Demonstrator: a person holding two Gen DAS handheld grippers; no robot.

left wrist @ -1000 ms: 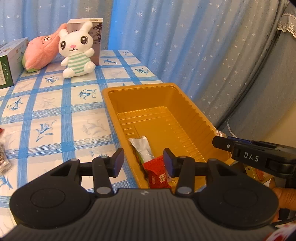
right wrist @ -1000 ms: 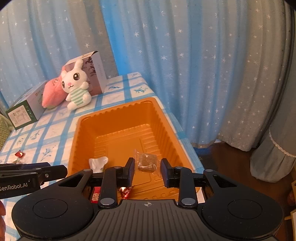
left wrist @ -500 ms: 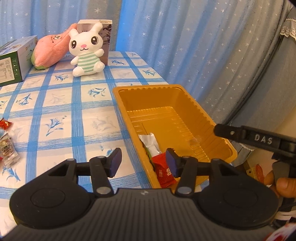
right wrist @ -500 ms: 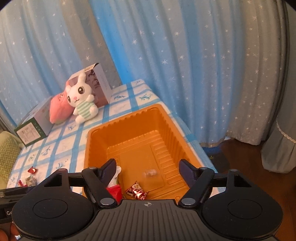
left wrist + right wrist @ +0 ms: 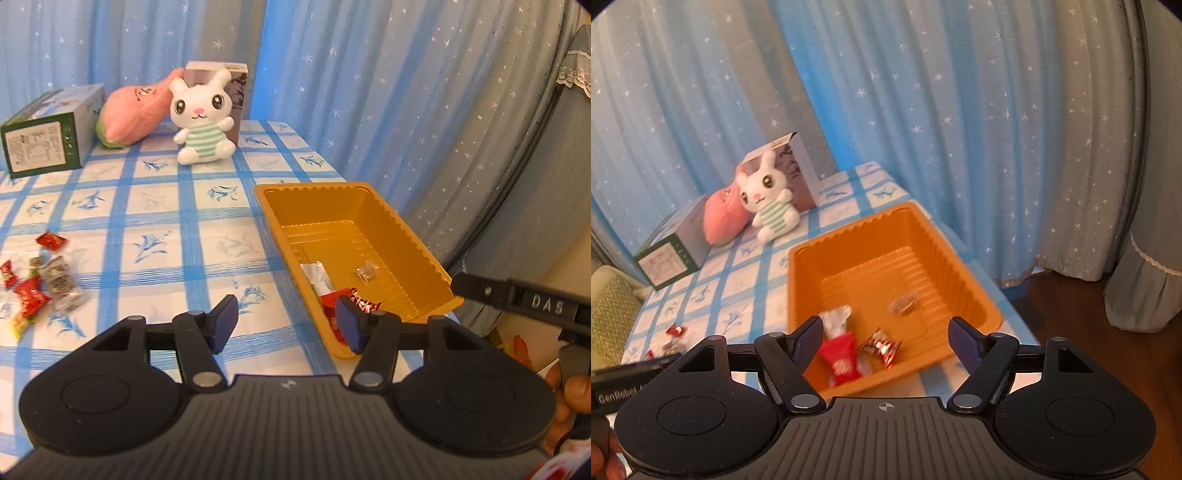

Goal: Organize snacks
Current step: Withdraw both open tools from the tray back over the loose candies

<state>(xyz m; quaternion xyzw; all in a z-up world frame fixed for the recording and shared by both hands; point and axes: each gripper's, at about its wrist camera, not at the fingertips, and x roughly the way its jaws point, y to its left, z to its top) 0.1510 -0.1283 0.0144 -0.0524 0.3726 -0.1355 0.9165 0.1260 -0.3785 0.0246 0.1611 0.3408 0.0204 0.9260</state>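
Both the left claw (image 5: 286, 319) and right claw (image 5: 884, 341) are being held wide open, empty, above the orange tray (image 5: 964, 266) at the table's (image 5: 207, 236) right edge.

orange tray (image 5: 964, 258) – four wrapped snacks (image 5: 842, 356) inside

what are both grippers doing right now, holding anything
left gripper: jaws open, holding nothing.
right gripper: jaws open, holding nothing.
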